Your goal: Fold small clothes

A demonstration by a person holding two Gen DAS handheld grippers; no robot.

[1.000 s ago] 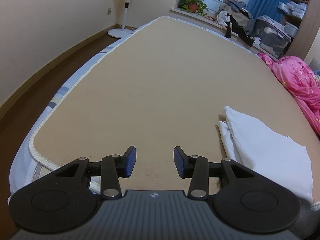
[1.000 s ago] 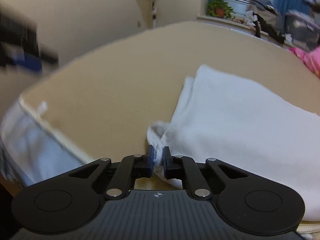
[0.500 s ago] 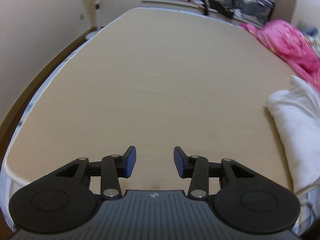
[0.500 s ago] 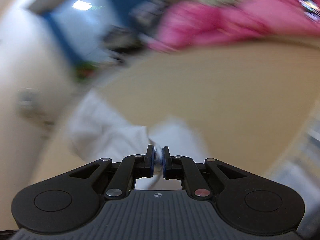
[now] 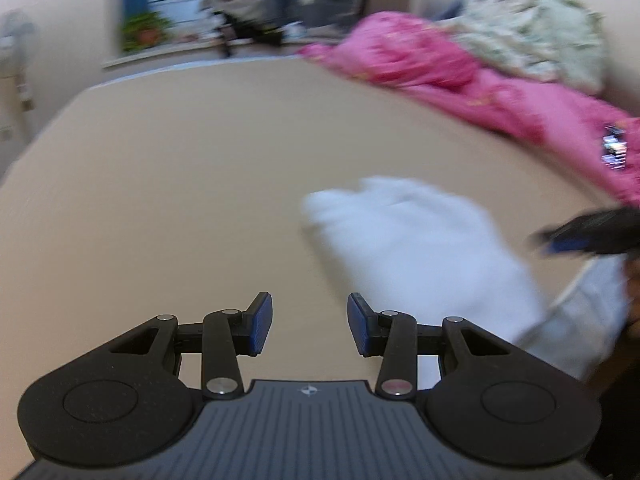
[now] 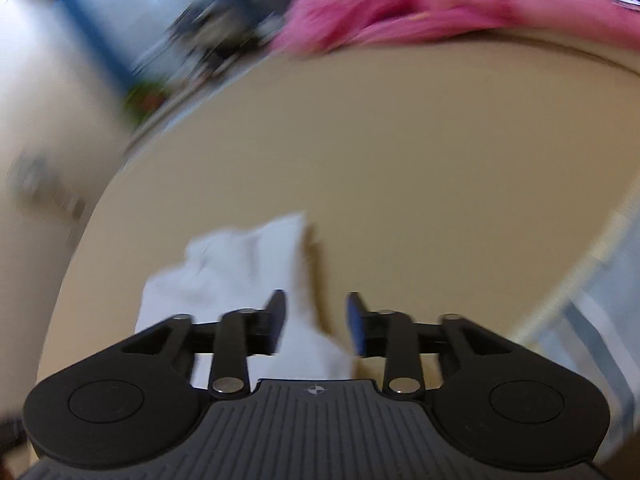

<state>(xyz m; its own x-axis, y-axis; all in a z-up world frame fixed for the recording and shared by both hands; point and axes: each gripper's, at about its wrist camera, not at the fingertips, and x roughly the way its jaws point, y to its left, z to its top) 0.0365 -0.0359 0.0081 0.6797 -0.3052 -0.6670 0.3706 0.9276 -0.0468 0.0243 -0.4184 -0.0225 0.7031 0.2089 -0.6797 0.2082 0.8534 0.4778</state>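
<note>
A white garment (image 5: 420,248) lies bunched on the tan bed cover (image 5: 180,168), right of centre in the blurred left wrist view. My left gripper (image 5: 310,328) is open and empty, low over the cover, left of the garment. My right gripper (image 6: 316,328) is open; the white garment (image 6: 240,280) lies below and to the left of it, passing behind its left finger. The right gripper also shows as a dark blur at the right edge of the left wrist view (image 5: 588,236).
A pink quilt (image 5: 460,76) and a pale floral blanket (image 5: 536,28) are heaped along the far right of the bed. A windowsill with a plant (image 5: 144,32), blue curtains and piled clutter lies beyond. The bed's white edge (image 6: 572,292) runs on the right.
My right gripper has opened and let go of the white garment, which now lies on the cover. Both grippers have swung to the right, toward the pink quilt.
</note>
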